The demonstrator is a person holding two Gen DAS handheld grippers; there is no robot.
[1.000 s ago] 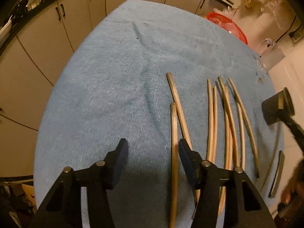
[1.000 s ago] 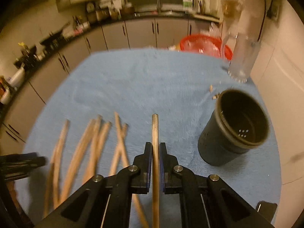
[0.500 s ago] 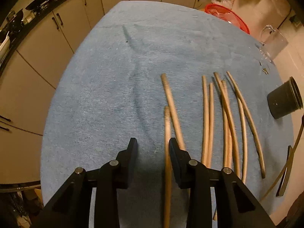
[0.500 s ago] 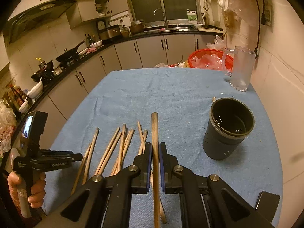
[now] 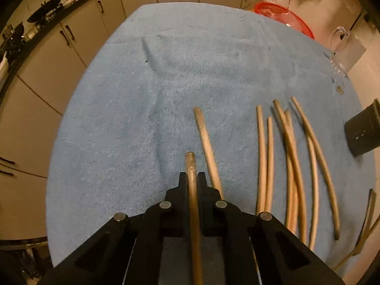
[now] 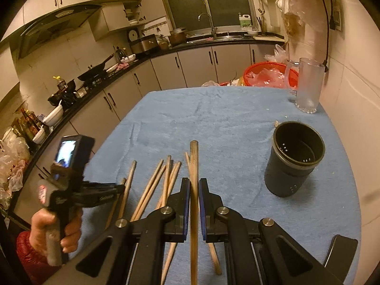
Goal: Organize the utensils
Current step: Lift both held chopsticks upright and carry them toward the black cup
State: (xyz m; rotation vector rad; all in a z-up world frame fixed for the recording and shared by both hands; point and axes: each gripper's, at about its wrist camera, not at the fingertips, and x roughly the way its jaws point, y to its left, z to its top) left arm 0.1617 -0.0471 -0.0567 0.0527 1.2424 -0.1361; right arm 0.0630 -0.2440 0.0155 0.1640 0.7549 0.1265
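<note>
The blue cloth (image 5: 166, 95) is viewed steeply downward past the left gripper (image 5: 192, 180); the same cloth (image 6: 225, 123) is viewed more levelly beyond the right gripper (image 6: 194, 187).

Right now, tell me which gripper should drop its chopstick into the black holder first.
Right gripper: its chopstick is clamped and the holder stands just ahead-right. Left gripper sits farther off.

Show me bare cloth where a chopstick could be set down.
Free: the cloth beyond the loose chopsticks toward the cabinets, and the strip between them and the black cup. Crowded: the chopstick row and the mug corner.
</note>
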